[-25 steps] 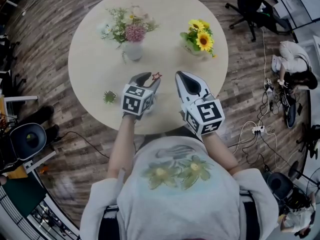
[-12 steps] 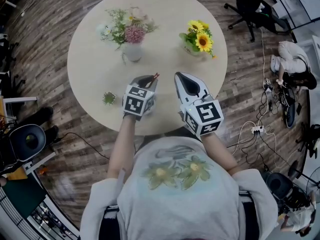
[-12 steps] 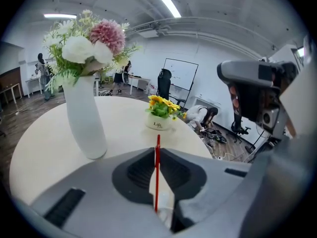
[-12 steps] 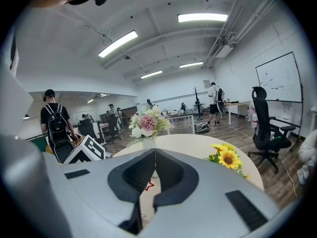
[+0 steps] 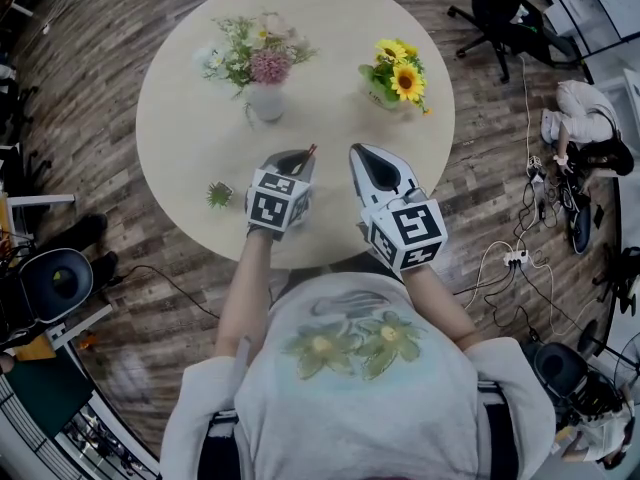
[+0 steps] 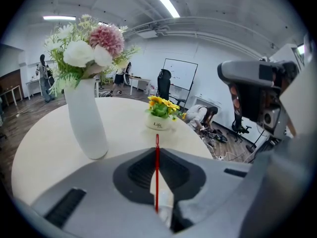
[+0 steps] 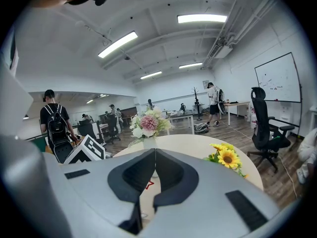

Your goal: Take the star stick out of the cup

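Left gripper view showed the thin red star stick (image 6: 157, 175) upright, pinched lengthwise between the just-closing smooth grey jaws of the left gripper (image 6: 157, 149); the right gripper (image 7: 155, 151) was closed, empty.

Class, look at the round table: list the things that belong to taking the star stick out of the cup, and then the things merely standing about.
Belong to the job: star stick; left gripper, whose jaws have just been closing onto that stick; cup, hidden under that gripper in the head view.
Merely standing about: white vase of flowers; sunflower pot; small green sprig.
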Available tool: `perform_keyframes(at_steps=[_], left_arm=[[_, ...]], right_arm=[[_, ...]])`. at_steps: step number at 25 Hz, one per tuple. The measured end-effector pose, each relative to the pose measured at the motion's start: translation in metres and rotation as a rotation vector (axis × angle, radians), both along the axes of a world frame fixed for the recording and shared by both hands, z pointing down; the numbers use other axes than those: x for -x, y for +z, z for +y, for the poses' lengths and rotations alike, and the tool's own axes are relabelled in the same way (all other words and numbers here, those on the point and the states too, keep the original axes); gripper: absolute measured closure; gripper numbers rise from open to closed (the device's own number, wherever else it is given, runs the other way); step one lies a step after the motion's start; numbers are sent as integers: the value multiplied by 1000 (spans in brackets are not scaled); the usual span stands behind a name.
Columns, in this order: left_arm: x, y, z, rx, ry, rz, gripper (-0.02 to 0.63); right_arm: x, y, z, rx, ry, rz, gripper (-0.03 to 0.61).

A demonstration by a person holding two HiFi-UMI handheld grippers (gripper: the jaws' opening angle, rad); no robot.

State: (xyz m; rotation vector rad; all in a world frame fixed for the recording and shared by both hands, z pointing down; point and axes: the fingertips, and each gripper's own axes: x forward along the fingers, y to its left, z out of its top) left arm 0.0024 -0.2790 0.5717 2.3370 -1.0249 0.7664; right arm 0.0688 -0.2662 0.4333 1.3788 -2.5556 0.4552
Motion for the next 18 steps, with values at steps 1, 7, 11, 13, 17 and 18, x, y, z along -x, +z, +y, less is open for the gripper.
perform_keyframes(at_steps=[1, 7, 11, 13, 17, 18], left_arm=[[-1, -3, 0, -4, -2, 3, 592], [2, -10, 3, -26, -13, -2, 594], [7, -14, 7, -36, -29, 3, 594], [11, -12, 9, -43, -35, 3, 594], [17, -15, 13, -61, -50, 16, 594], [18, -17, 14, -68, -54, 21, 594]], right_arm=[[0, 0, 1, 0, 0, 0, 561], [0, -2, 8, -3, 0, 0, 561], [3, -3, 15, -4, -4, -2, 561], [5, -4, 18, -6, -6, 0, 561], [8, -5, 24, -10, -9, -2, 561], [9, -6, 26, -13, -8, -2, 561]])
